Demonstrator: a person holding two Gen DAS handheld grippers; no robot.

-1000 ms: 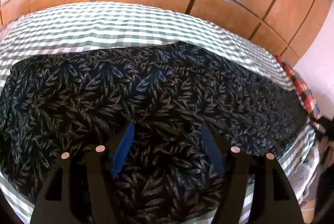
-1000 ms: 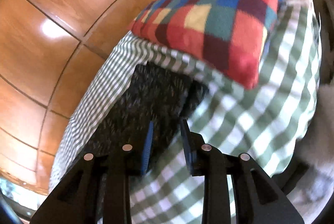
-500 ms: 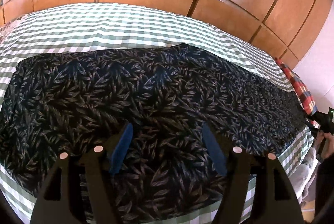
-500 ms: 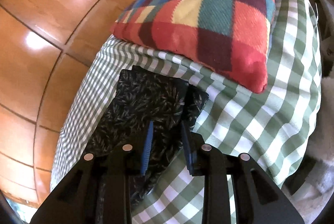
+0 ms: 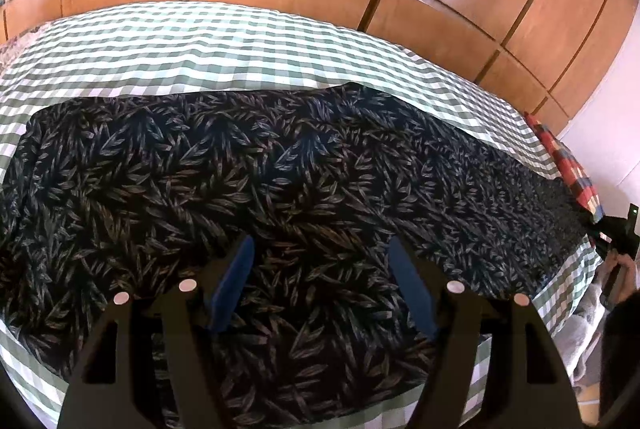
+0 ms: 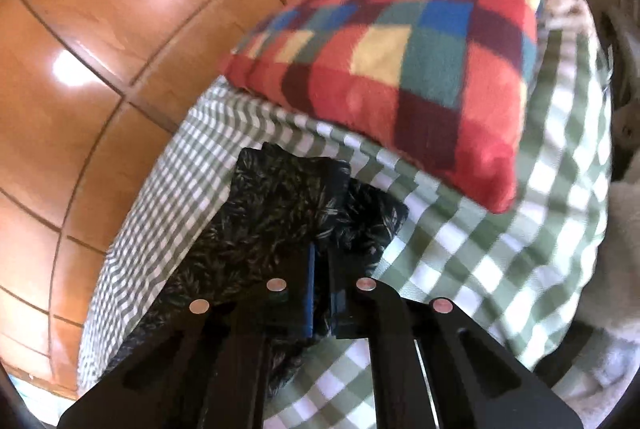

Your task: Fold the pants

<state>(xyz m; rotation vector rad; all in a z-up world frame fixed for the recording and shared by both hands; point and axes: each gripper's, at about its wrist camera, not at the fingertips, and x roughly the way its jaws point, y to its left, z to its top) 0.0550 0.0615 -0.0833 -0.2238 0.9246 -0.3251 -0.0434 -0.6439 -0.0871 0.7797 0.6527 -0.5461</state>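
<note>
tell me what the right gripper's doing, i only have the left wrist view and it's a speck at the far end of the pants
observer: the right gripper is pinched almost shut on the leg hems of the pants.
operator: legs lined up there
observer: not quite, the lower leg's hem peeks out to the right of the top one.
operator: anything crowding it
observer: a checkered pillow lies on the gingham sheet just beyond the hems, with a strip of sheet between.

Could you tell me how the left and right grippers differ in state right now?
The left gripper is wide open over the pants, gripping nothing; the right gripper is nearly shut at the pants' cuff end. The left is above the wide part, the right near the pillow. Both have blue pads.
</note>
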